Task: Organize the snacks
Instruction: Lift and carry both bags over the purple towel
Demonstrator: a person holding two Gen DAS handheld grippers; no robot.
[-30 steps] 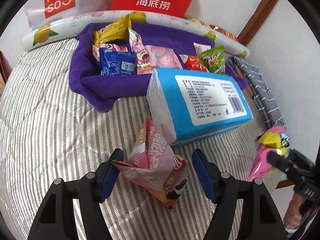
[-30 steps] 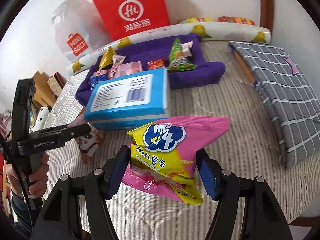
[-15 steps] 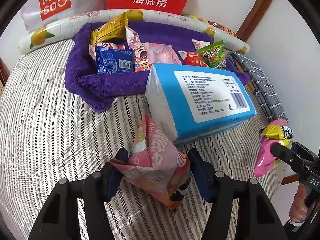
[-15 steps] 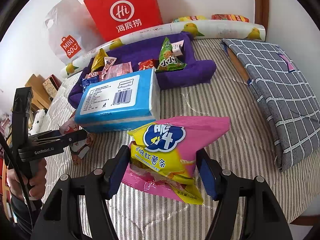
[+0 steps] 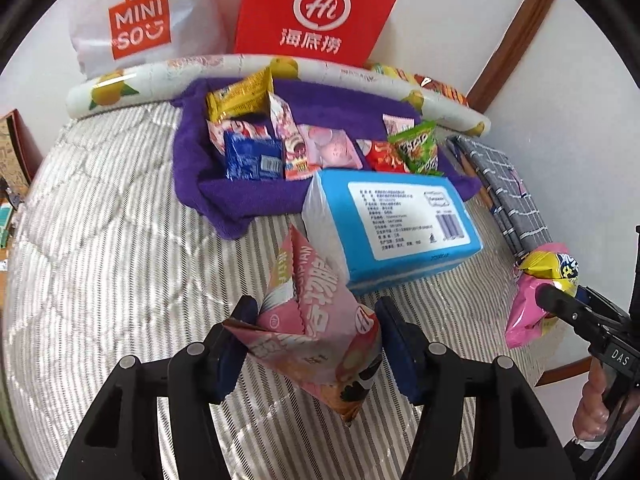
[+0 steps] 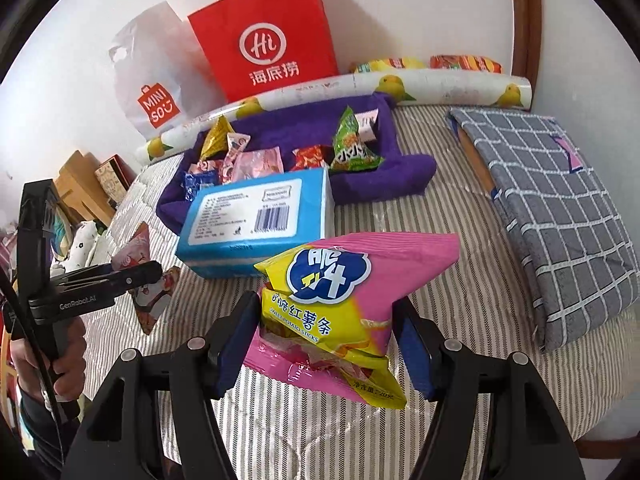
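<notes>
A pink triangular snack packet (image 5: pixel 320 300) hangs just above the striped bed, and my left gripper (image 5: pixel 315 332) is shut on it, both blue pads pressing its sides. My right gripper (image 6: pixel 326 344) is shut on a pink-and-yellow bag of sweet potato sticks (image 6: pixel 340 292), also held off the bed. Each gripper shows in the other's view: the left gripper (image 6: pixel 132 276) with its packet (image 6: pixel 152 304), the right gripper (image 5: pixel 556 300) with its bag (image 5: pixel 532 316). Further back a purple towel (image 5: pixel 240 196) holds several snack packets.
A blue tissue pack (image 5: pixel 400 220) lies between me and the towel. A red paper bag (image 5: pixel 316 12), a white MINISO bag (image 5: pixel 140 24) and a lemon-print roll (image 5: pixel 132 88) line the wall. A grey checked cushion (image 6: pixel 560 208) lies at the right.
The left jaws closed onto the pink packet and lifted it off the bed. The right gripper rose a little with its bag.
</notes>
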